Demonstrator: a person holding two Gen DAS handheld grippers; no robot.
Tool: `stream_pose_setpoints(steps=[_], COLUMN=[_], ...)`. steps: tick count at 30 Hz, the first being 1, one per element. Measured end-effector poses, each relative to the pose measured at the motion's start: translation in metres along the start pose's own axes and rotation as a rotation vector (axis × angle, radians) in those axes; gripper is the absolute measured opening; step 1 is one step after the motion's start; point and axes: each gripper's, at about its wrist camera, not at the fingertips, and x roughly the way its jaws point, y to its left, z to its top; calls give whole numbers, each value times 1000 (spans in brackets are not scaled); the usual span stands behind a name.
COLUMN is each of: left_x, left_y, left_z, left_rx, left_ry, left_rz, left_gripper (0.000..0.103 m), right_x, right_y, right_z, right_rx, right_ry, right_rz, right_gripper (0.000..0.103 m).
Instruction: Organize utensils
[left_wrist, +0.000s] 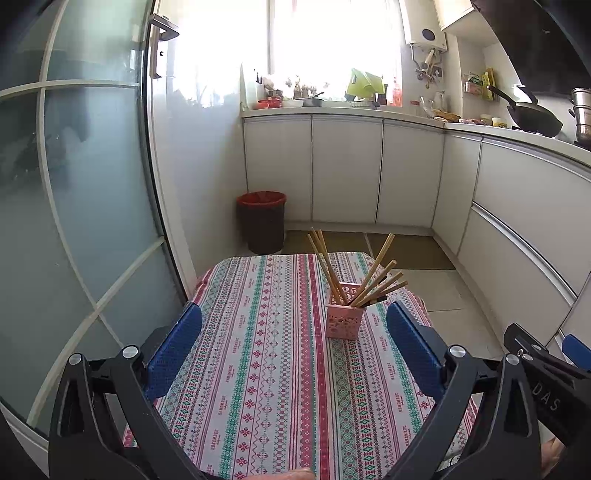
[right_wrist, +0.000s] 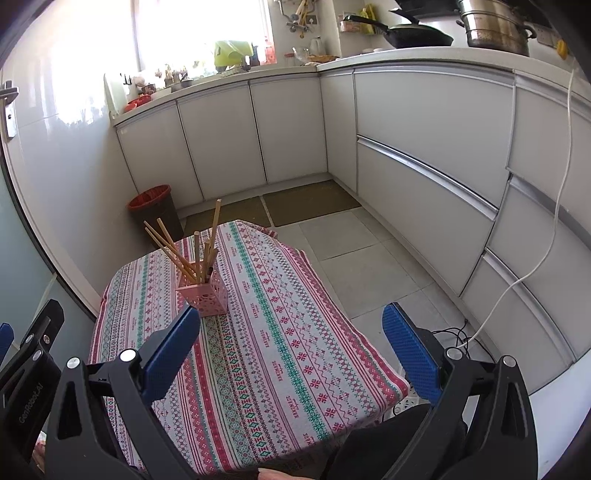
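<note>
Several wooden chopsticks splay in the pink lattice holder mid-tablecloth. Both your left gripper and right gripper hang back, jaws spread, empty. Sticks look light, stiff, slick; the holder tippy, so pinch mid-shaft.

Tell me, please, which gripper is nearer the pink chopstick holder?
Probably the right gripper: the pink chopstick holder sits just beyond its left finger. From the left gripper, it appears farther ahead.

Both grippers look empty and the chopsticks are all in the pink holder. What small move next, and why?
Probably ease both open grippers, left and right, back from the patterned tablecloth. The wooden chopsticks already stand in the pink perforated holder, and no loose utensil shows on the cloth.
</note>
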Motion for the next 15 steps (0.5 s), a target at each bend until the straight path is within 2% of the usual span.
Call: stream_pose_setpoints(steps=[15], left_x=[-1], left_y=[-2], left_z=[-1], left_rx=[0], left_ry=[5], left_rz=[-2], left_gripper=[96], right_x=[1], right_y=[-1], right_z=[0], right_rx=[2], right_ry=[7], right_rz=[5], right_gripper=[96])
